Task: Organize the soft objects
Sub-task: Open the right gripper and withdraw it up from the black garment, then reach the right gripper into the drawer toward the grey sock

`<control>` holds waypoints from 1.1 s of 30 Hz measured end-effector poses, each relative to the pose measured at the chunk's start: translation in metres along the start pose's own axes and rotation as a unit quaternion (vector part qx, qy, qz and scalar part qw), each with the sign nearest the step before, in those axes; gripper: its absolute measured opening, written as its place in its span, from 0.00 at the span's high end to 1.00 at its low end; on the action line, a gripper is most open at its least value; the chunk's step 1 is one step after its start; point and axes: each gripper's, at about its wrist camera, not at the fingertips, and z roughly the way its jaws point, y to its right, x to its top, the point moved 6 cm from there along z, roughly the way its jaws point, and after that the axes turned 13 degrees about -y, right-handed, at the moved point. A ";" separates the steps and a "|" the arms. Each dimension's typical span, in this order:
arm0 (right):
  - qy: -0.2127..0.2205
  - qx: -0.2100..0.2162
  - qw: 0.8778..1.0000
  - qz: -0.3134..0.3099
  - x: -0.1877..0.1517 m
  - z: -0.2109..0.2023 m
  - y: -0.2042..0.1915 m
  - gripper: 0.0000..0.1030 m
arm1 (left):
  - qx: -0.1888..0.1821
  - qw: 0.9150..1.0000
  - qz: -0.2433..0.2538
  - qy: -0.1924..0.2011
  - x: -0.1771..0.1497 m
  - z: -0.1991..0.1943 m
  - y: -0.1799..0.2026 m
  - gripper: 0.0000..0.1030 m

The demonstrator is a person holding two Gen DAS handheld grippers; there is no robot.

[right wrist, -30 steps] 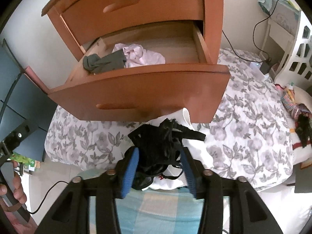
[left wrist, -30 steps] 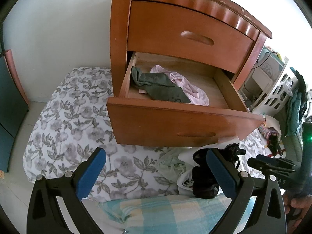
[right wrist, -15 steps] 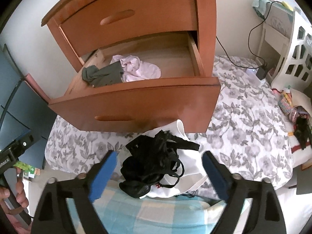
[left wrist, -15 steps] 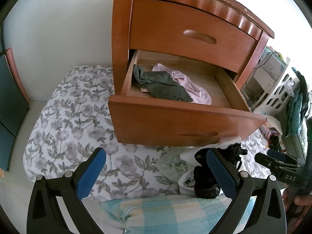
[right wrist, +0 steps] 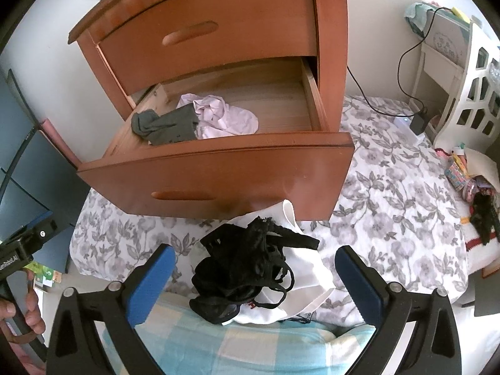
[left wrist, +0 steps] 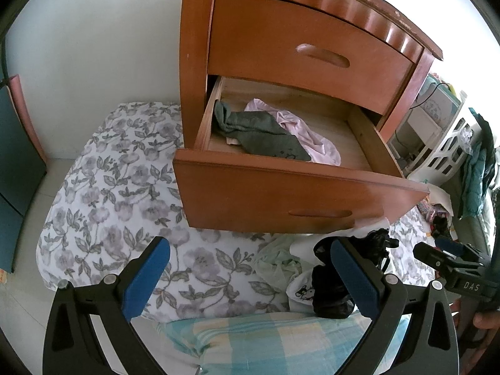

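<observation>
The bed (right wrist: 390, 187), spread with a grey floral cover, filled the lower part of both views, and a wooden nightstand (left wrist: 312, 47) stood against it with its lower drawer (right wrist: 215, 172) pulled out. Inside that drawer lay a dark green garment (left wrist: 262, 134) partly over a pale pink garment (left wrist: 309, 137), both toward the left half. In front of the drawer, on the bed, a white garment (right wrist: 309, 275) lay crumpled beside a pale green garment (left wrist: 278, 265), and a checked blue pillow (right wrist: 250, 343) sat at the near edge. On top of the white garment rested the black underwear (right wrist: 250, 268), loose and bunched. The right gripper (right wrist: 251, 276) had just opened; its jaws stood wide apart on either side of the black underwear, clear of it. The left gripper (left wrist: 250, 278) hung over the floral cover, jaws spread and empty.
</observation>
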 end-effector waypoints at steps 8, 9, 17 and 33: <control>0.003 0.003 1.000 -0.008 0.004 0.002 -0.006 0.00 | 0.005 1.000 -0.007 0.002 0.002 0.007 -0.005 0.01; 0.004 0.004 1.000 -0.010 0.005 0.002 -0.007 0.00 | 0.006 1.000 -0.008 0.002 0.002 0.008 -0.006 0.01; 0.027 0.013 0.999 -0.033 0.018 -0.009 -0.018 0.00 | 0.009 1.000 -0.016 0.004 0.007 0.017 -0.010 0.01; 0.071 0.019 0.995 -0.072 0.082 -0.045 -0.026 0.00 | 0.004 1.000 -0.020 0.001 0.016 0.041 -0.015 0.01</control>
